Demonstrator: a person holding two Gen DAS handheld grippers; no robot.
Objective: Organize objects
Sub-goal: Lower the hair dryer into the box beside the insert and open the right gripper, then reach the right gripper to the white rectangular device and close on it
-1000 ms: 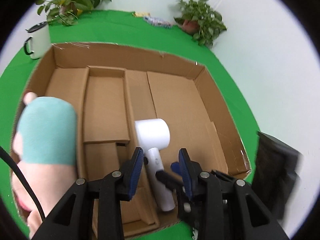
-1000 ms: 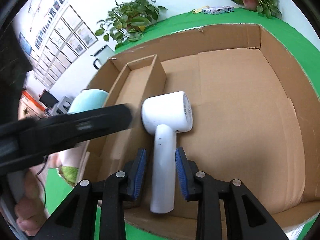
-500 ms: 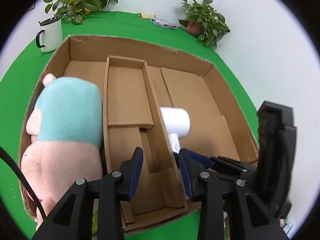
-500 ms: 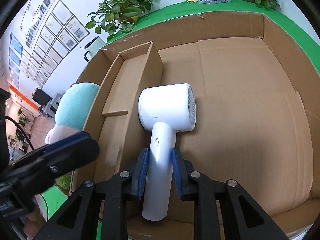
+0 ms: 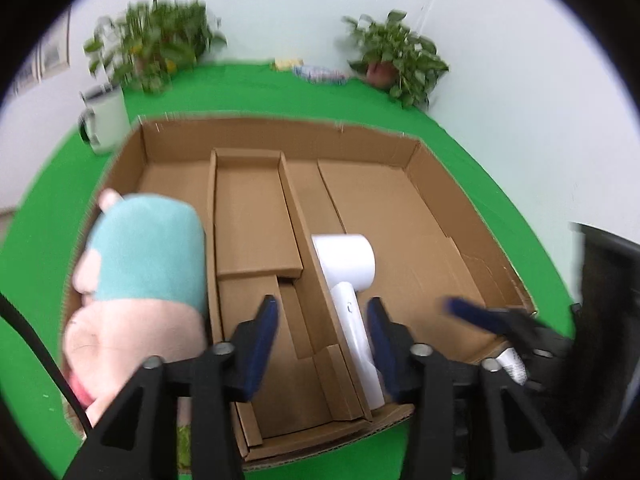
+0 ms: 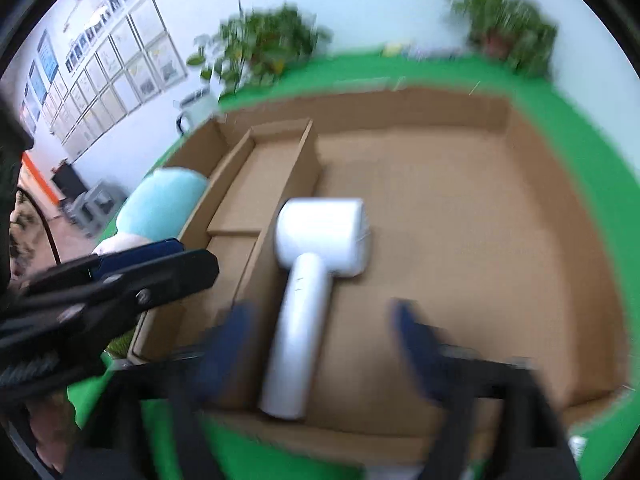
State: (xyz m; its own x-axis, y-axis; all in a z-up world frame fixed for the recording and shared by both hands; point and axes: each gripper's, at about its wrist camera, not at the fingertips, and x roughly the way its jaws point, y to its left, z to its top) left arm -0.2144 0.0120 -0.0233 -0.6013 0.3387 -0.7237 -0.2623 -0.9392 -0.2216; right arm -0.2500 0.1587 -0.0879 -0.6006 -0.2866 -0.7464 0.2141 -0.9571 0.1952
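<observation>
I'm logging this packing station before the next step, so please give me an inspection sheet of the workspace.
Surface: green cloth.
Job's things: cardboard box with dividers; white hair dryer lying in its wide right section; plush toy in the left one.
Clutter: white mug, small packets at the far edge.
Grippers: left hand-held gripper open, empty; right hand-held gripper open, jaws just widened, straddling the dryer handle without pressing.
Cables: black cable, left.
Surroundings: two potted plants, white wall.
</observation>
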